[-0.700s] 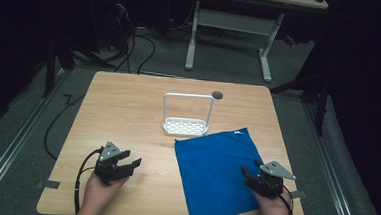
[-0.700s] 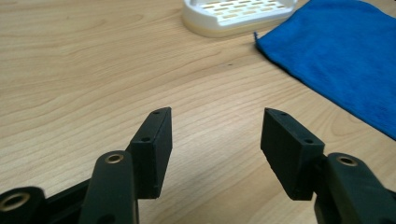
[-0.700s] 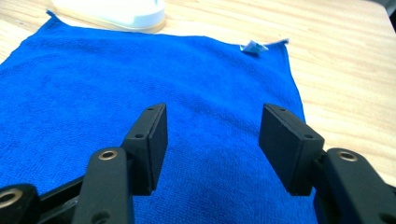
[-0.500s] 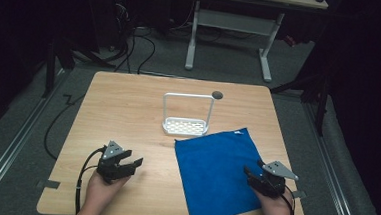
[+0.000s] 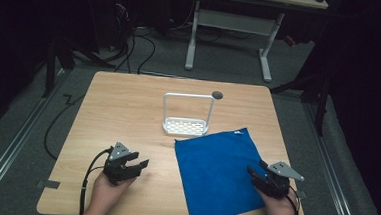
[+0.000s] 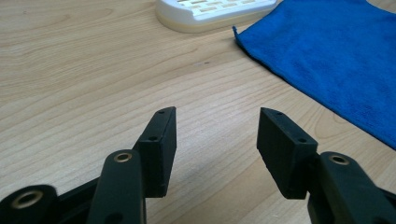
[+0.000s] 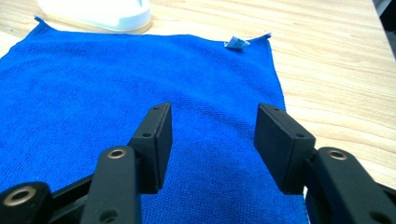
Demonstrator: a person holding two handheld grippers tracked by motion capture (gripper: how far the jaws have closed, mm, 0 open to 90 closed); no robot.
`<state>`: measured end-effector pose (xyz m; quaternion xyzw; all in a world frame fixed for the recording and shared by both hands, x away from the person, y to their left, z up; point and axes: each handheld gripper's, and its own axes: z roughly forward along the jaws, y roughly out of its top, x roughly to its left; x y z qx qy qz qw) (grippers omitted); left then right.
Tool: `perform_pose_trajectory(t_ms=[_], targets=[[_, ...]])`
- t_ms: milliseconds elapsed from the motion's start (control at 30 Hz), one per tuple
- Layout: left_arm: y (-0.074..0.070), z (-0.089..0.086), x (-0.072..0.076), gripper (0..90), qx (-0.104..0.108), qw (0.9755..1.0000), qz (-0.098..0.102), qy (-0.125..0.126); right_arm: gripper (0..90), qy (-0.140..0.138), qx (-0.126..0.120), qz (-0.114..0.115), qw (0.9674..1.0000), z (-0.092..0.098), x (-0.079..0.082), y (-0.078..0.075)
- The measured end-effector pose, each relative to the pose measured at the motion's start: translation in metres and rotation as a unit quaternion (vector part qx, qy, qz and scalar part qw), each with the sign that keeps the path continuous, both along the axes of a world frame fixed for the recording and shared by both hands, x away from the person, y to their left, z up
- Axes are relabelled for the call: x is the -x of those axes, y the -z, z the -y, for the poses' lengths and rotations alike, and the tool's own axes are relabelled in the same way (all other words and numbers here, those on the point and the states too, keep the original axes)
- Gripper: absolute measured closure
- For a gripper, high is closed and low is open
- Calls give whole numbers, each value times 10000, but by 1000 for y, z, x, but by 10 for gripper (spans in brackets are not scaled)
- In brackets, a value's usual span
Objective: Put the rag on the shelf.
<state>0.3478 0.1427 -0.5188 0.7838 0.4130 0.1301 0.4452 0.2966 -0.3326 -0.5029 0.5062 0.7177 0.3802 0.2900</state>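
Observation:
A blue cloth lies flat on the right front of the wooden table, with a small white tag at its far corner. My left gripper rests low at the table's front left. It is open over bare wood, and the blue cloth lies off to its right. At the cloth's right edge my right gripper is also open. Its jaws hover just above the blue cloth with nothing between them.
A white rack with a slotted base and a tall loop handle stands mid-table, just beyond the cloth's far edge. A dark round hole sits near the table's back edge. Desk legs and cables lie on the floor beyond.

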Motion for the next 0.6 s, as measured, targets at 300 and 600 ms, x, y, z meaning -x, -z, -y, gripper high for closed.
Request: perform_pose_trajectory(t_ms=[300,600], targets=[[-5,20,7,589,178,9995,56,274,590,-149,88,-152,9997,4,3,0],[-5,104,25,789,-177,9925,-92,1203,806,-108,-5,-197,9997,10,1,0]])
